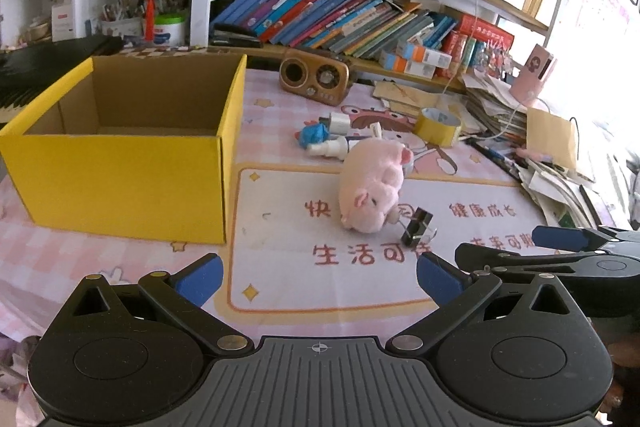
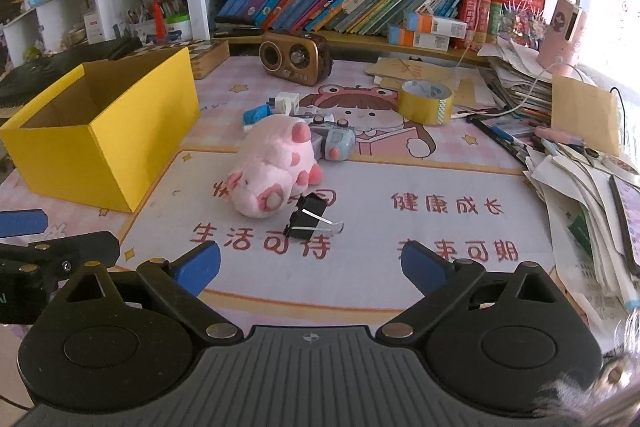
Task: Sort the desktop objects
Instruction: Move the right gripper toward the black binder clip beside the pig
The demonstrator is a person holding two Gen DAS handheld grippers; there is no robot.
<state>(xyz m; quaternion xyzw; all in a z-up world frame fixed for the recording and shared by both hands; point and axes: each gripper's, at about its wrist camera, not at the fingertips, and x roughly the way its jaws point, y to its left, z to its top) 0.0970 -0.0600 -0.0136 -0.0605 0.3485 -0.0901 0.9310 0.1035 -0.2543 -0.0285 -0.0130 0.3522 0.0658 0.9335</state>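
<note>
A pink plush pig (image 1: 374, 187) (image 2: 272, 173) lies on the desk mat, with a black binder clip (image 1: 416, 227) (image 2: 308, 217) just in front of it. Behind the pig sit a blue toy (image 1: 312, 135), white plugs (image 2: 286, 103), a grey gadget (image 2: 338, 141) and a yellow tape roll (image 1: 438, 127) (image 2: 426, 101). An open yellow cardboard box (image 1: 120, 183) (image 2: 108, 143) stands at the left. My left gripper (image 1: 318, 279) is open, short of the pig, with nothing between its fingers. My right gripper (image 2: 310, 265) is open just short of the clip, holding nothing.
A brown retro radio (image 1: 314, 75) (image 2: 296, 57) stands at the back under shelves of books. Heaped papers and pens (image 2: 580, 167) crowd the right side. A dark keyboard (image 1: 40, 67) lies behind the box. The right gripper's fingers (image 1: 560, 239) show at the left view's right edge.
</note>
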